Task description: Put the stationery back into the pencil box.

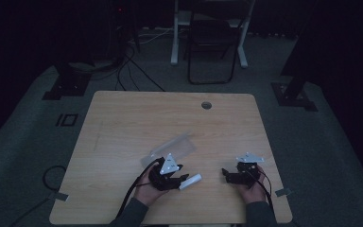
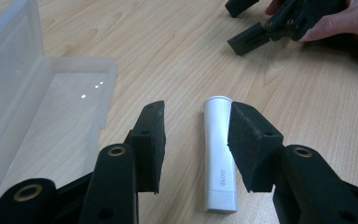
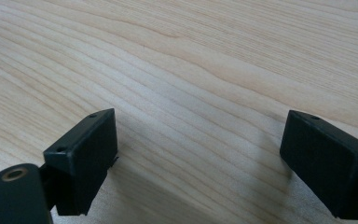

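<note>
Two wide-open claws at the approach step: the left claw (image 2: 196, 140) straddles a white plastic cylindrical tube (image 2: 219, 156) lying on the pale wooden surface (image 2: 177, 51), untouched between its jaws, so closing comes next; the right claw (image 3: 198, 158) idles.

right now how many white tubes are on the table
1. The white plastic cylindrical tube lies flat on the light wooden table, between the open jaws of the left claw, beside the clear plastic box. Its inside shows nothing else.
</note>
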